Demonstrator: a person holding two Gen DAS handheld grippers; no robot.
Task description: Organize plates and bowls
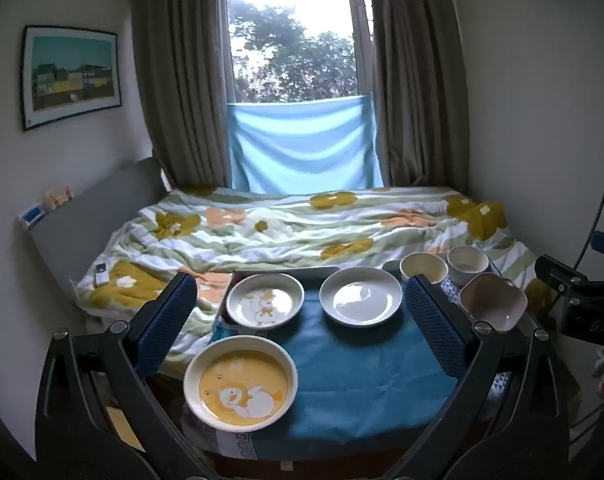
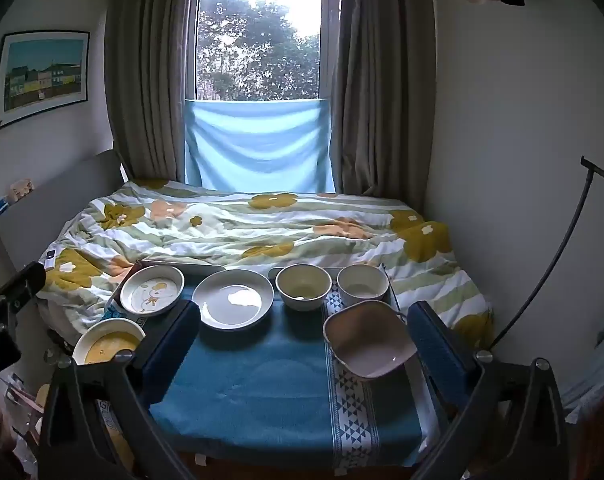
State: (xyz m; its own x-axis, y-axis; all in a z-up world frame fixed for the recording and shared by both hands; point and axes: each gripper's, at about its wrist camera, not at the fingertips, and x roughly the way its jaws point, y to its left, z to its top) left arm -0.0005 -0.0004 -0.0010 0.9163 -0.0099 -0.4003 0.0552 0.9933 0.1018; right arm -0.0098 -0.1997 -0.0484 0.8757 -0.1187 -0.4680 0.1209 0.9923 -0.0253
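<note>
Left gripper (image 1: pixel 302 312), right gripper (image 2: pixel 304 336): jaws spread, pinching nothing. Between jaws ahead: three plates (image 1: pixel 361 297), three bowls (image 2: pixel 303 286), all empty, on teal cloth (image 2: pixel 262 380).

- White-rimmed round plate with a yellow centre and white cartoon duck (image 1: pixel 241 385): upright, empty, lower left of the left wrist view.
- White round plate with a pale cartoon figure (image 1: pixel 265 300): upright, centre, behind the yellow one.
- Plain white glossy round plate (image 1: pixel 361 297): upright, empty, just right of it.
- Cream round bowl (image 2: pixel 303 286): upright, centre of the right wrist view.
- White round bowl (image 2: pixel 362 283): upright, beside the cream one on the right.
- Pale pink squarish bowl (image 2: pixel 370 338): tilted, lower right, in front of both.
</note>
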